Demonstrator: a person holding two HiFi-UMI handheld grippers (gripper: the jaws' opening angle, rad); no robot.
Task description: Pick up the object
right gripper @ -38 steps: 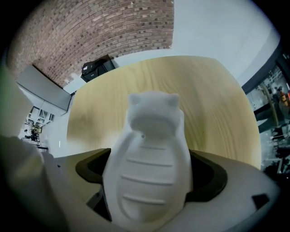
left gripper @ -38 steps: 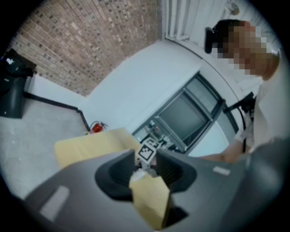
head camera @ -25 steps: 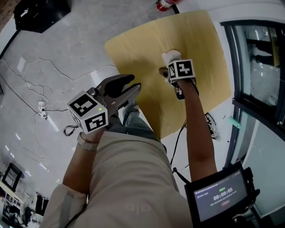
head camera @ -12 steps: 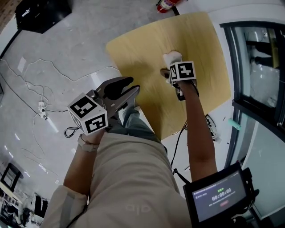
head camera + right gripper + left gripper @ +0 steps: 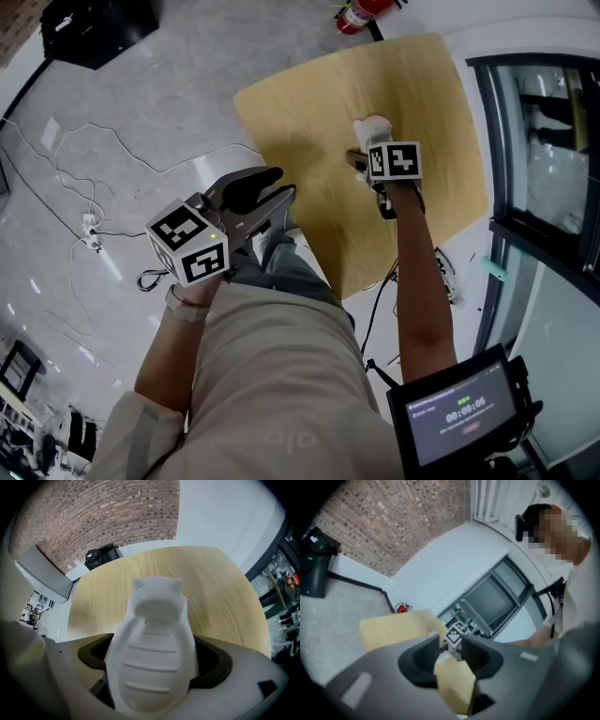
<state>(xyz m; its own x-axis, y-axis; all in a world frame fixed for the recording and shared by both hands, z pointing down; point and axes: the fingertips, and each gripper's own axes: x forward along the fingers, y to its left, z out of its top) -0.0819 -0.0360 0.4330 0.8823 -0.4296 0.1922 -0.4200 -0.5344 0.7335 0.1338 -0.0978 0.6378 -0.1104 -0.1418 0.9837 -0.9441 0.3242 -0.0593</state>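
The object is a white ribbed plastic piece with two small ears (image 5: 152,639). It sits between the jaws of my right gripper (image 5: 154,662), which is shut on it, just above the round wooden table (image 5: 220,597). In the head view the white object (image 5: 372,127) pokes out past the right gripper (image 5: 367,148) over the middle of the table (image 5: 309,112). My left gripper (image 5: 279,184) hangs off the table's near-left edge over the person's leg. Its jaws stand a little apart with nothing between them, and the left gripper view (image 5: 450,644) shows the table through the gap.
A red fire extinguisher (image 5: 361,11) stands on the floor beyond the table. A black case (image 5: 89,28) and loose cables (image 5: 89,225) lie on the floor to the left. A glass door frame (image 5: 539,141) runs along the right. A small screen (image 5: 459,412) hangs at the person's waist.
My right gripper, still holding the white object, has drifted slightly toward the person. The left gripper has hardly moved.
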